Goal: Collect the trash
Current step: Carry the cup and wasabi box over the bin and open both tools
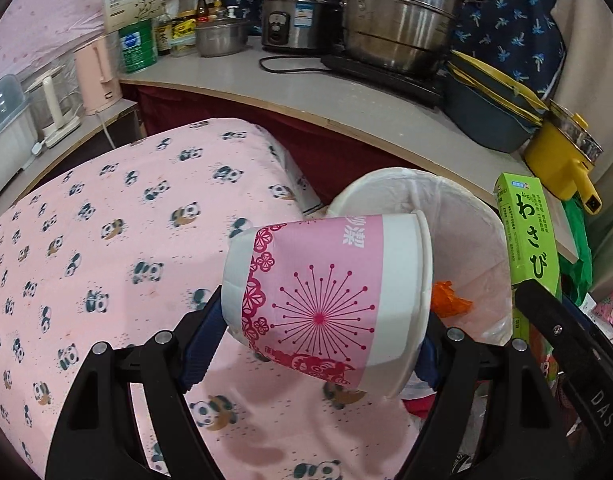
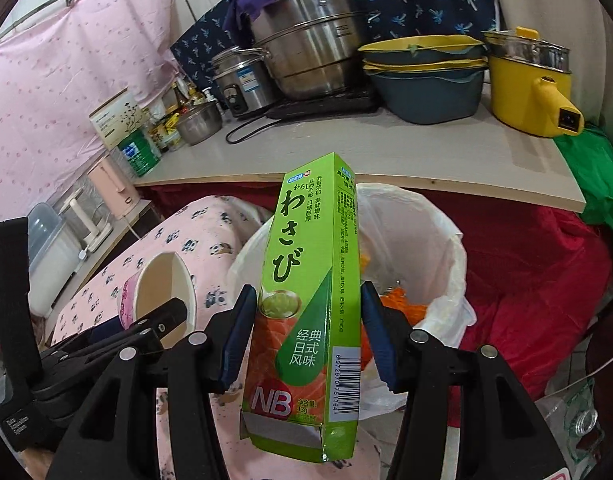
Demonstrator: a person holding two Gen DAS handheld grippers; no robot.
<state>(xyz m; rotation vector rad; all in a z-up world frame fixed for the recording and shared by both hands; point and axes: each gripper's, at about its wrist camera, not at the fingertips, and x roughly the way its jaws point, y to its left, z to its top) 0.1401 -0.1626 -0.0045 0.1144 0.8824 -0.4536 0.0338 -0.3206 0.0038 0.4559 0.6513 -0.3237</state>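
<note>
My left gripper (image 1: 322, 344) is shut on a pink and white paper cup (image 1: 326, 300), held on its side with its mouth toward a white-lined trash bin (image 1: 478, 248). The cup hangs just left of the bin's rim, above a panda-print cloth. My right gripper (image 2: 306, 332) is shut on a green wasabi box (image 2: 310, 300), held upright over the near edge of the same bin (image 2: 434, 248). The box also shows in the left wrist view (image 1: 530, 256), and the cup in the right wrist view (image 2: 162, 292). Orange scraps (image 1: 450, 300) lie in the bin.
A pink panda-print surface (image 1: 106, 260) lies left of the bin. Behind is a counter (image 2: 386, 148) with steel pots (image 2: 310, 52), a rice cooker (image 1: 294, 16), stacked blue and yellow bowls (image 2: 426, 80), a yellow pot (image 2: 526, 84) and jars. Red cloth (image 2: 526, 260) hangs under the counter.
</note>
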